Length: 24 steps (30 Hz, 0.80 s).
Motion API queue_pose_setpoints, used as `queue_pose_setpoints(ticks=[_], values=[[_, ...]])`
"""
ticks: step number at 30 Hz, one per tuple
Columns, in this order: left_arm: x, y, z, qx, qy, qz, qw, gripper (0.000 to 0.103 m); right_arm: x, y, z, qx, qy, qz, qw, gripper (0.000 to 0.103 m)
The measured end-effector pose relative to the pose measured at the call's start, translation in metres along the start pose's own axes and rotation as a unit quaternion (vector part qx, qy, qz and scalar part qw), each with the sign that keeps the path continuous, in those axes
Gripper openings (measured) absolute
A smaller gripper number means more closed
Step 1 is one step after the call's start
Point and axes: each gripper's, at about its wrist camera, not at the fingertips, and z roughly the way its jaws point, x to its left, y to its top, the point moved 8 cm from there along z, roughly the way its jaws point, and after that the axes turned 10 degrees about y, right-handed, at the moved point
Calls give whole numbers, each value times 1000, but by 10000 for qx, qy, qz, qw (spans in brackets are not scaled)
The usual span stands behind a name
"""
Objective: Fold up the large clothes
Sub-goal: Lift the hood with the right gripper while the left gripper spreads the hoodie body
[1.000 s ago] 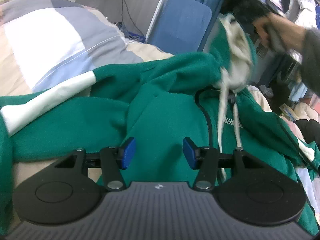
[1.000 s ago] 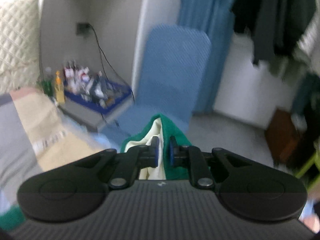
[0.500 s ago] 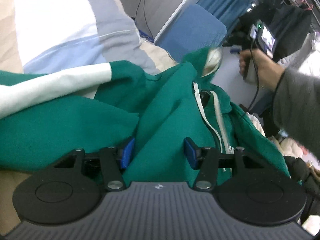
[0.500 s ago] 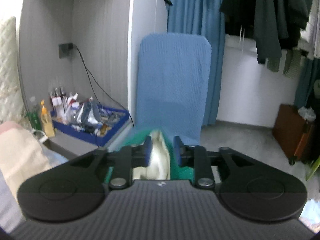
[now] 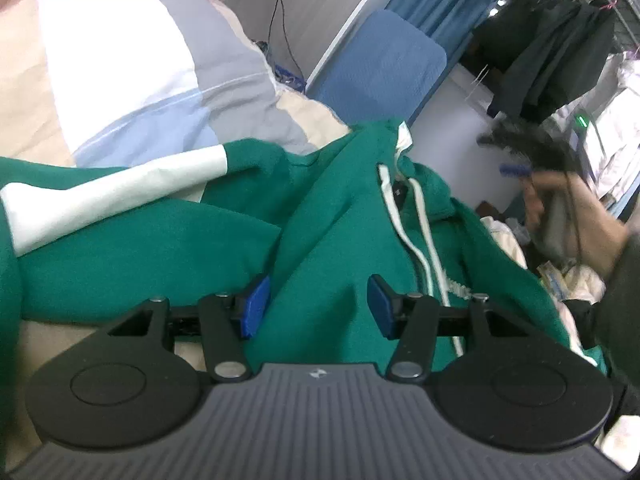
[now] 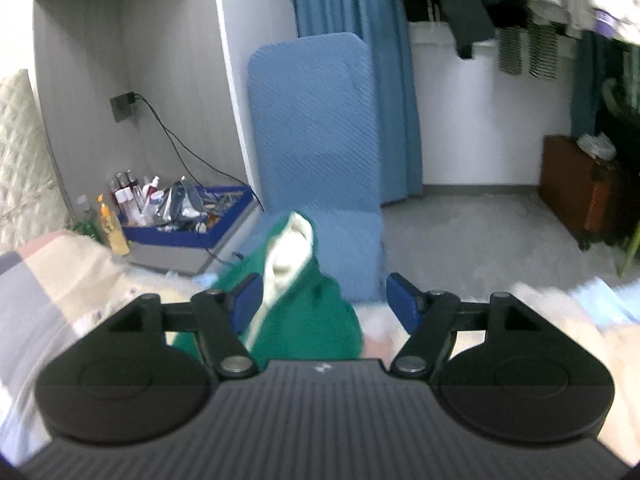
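A green hoodie [image 5: 168,256] with a white sleeve band [image 5: 120,188] and white drawstrings [image 5: 422,220] lies spread on the bed. My left gripper [image 5: 318,308] hovers low over its front with the jaws apart. A fold of green cloth lies between the pads, which do not press on it. In the right wrist view the hood [image 6: 288,248], green with a cream lining, sags between the pads of my right gripper [image 6: 325,306]. Those jaws are opening and no longer pinch it. From the left wrist view the right gripper [image 5: 516,170] is a blur in a person's hand [image 5: 568,208].
A patchwork duvet [image 5: 140,60] covers the bed behind the hoodie. A blue padded chair [image 6: 316,152] stands past the bed end, with a blue tray of bottles [image 6: 180,216] to its left. Dark clothes [image 5: 552,52] hang at the right, above a pale pile of laundry [image 5: 504,236].
The right jaws went from pinching the raised hood to wide apart, and the hood dropped onto the hoodie. The right hand sank lower. The left gripper rolled a little and shifted.
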Motion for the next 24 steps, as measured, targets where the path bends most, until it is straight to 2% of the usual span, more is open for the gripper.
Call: queue_pose_setpoints(ticks=[7,12,17,24], values=[[2,0,-41,-205,183,217,9994,59,-29,-43,-115,-21,-65,268,9996,70],[6,0,-67,-381,578,532,9962,59,-75,-76,-205,-154,-295,901,9954,70],[28,3,-87,-186,715,229,9970,59,-127,-110,-284,-387,-747,1404,9865,70],[64,11,-107,-109,1513,223,9882,63,-186,-158,-355,-620,-1302,1541,9775,70]])
